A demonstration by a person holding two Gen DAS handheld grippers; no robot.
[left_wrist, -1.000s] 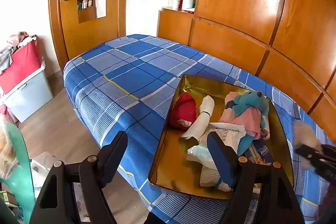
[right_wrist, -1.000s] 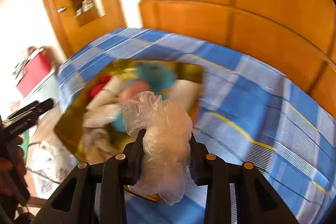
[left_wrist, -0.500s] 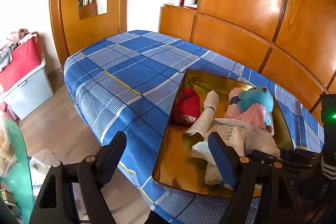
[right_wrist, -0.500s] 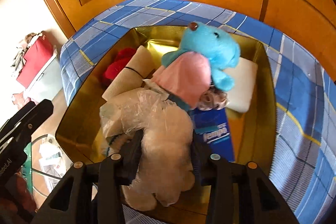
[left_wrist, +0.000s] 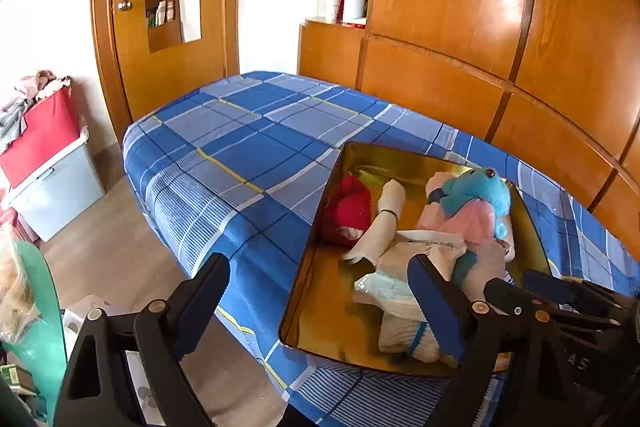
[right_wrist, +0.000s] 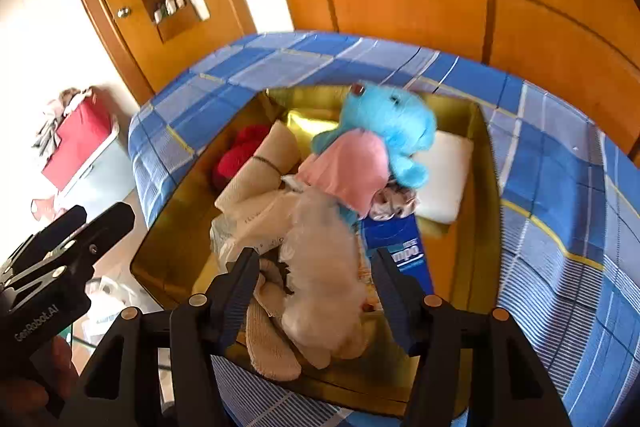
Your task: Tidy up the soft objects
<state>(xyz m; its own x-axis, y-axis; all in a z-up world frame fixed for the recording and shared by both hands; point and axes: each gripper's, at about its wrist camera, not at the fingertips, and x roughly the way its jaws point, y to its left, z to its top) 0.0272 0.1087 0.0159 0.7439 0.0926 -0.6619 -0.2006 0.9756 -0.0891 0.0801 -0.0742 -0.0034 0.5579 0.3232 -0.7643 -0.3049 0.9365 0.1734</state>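
My right tool [right_wrist: 314, 285]: jaws opening over the gold tray, at 6 o'clock of my right wrist view; the pads stand clear of the plastic-wrapped white bundle [right_wrist: 320, 267] that lies between them, so it is released.
My left tool [left_wrist: 320, 303]: jaws opening, wide apart and empty, hanging over the near edge of the bed [left_wrist: 248, 155]; its right finger overlaps the tray's near corner in my left wrist view.
Plastic-wrapped white bundle: resting on the other soft things at the tray's near end, at 6 o'clock of the pile.
Gold tray [right_wrist: 486, 187]: sits on the blue checked bed cover, towards the wooden wall panels.
Blue plush toy [right_wrist: 388, 125]: in a pink garment, lying on top of the pile at about 12 o'clock of the tray.
Red soft item [right_wrist: 240, 155]: at the tray's 10 o'clock, against its left wall.
Beige rolled cloth [right_wrist: 260, 171]: just beside the red item, bound by a thin dark band.
White pad [right_wrist: 444, 179]: at 2 o'clock, under the toy's side.
Blue tissue pack [right_wrist: 400, 243]: flat on the tray floor at 4 o'clock, partly under the pile.
Knitted cream piece [right_wrist: 268, 343]: at the near rim, touching the bundle.
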